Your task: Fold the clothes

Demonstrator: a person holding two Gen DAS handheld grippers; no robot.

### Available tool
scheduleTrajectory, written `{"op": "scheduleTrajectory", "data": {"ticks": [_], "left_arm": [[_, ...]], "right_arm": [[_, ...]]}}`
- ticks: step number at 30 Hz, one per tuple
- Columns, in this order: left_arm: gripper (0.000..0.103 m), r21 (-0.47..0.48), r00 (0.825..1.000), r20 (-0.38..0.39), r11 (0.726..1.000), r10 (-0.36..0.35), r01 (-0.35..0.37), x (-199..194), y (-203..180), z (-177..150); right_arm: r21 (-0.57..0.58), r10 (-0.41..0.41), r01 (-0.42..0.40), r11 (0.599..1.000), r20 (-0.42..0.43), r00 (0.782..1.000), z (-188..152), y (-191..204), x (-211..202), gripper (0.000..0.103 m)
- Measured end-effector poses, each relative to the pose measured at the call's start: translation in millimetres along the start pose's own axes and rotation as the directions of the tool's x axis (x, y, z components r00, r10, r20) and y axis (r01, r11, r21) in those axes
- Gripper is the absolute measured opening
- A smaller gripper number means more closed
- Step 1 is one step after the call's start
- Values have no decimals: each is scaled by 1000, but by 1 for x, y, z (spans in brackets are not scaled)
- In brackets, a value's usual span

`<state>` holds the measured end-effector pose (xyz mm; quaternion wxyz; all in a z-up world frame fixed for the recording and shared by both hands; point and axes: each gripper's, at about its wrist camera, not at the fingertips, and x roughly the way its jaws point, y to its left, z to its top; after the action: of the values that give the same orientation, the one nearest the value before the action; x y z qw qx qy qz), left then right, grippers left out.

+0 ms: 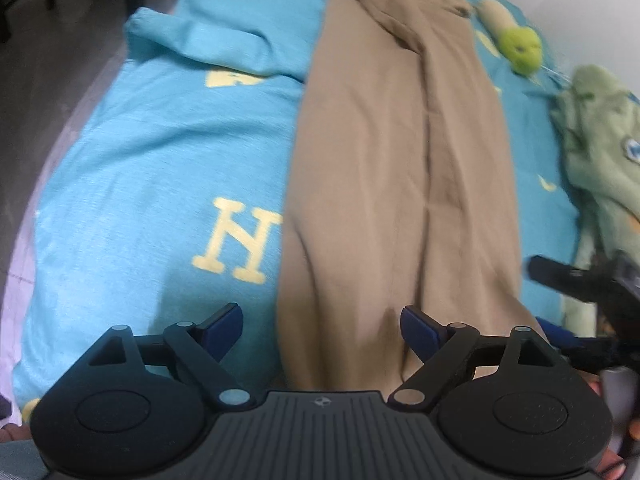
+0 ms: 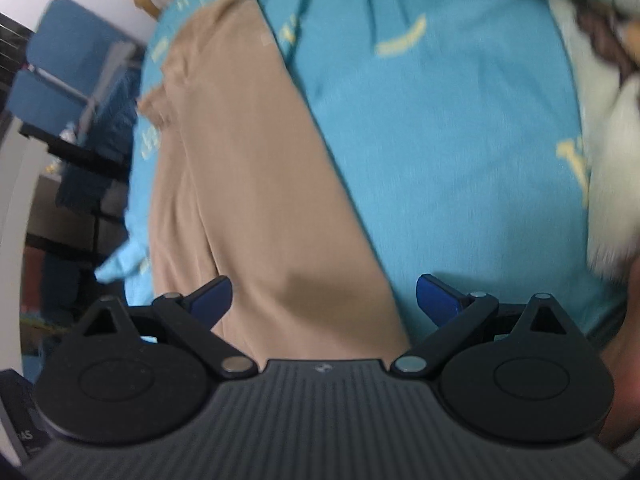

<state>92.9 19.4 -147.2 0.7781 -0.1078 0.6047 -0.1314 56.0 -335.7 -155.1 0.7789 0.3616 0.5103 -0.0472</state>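
A bed (image 1: 140,152) under a turquoise sheet with yellow letters fills the room; grey floor (image 1: 52,60) at ten o'clock, white wall (image 1: 580,12) at two.

Even, soft indoor light, faint shadows, motion blur throughout, strong fisheye bending and dark corners.
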Motion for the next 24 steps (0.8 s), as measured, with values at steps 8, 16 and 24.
{"op": "scheduleTrajectory", "data": {"ticks": [8,16,24], "left_arm": [[52,193,997,-76,981,25,-10,-5,-31,-35],[8,190,999,46,981,21,-29,-34,-29,-58],[7,62,944,303,991,-129,116,-113,-7,-71]], "right_arm": [[-99,-35,20,995,-150,988,-25,26,13,101],[-363,-163,90,928,-176,971,-70,60,4,52],[-320,-64,51,946,-28,998,-62,52,-53,8]]}}
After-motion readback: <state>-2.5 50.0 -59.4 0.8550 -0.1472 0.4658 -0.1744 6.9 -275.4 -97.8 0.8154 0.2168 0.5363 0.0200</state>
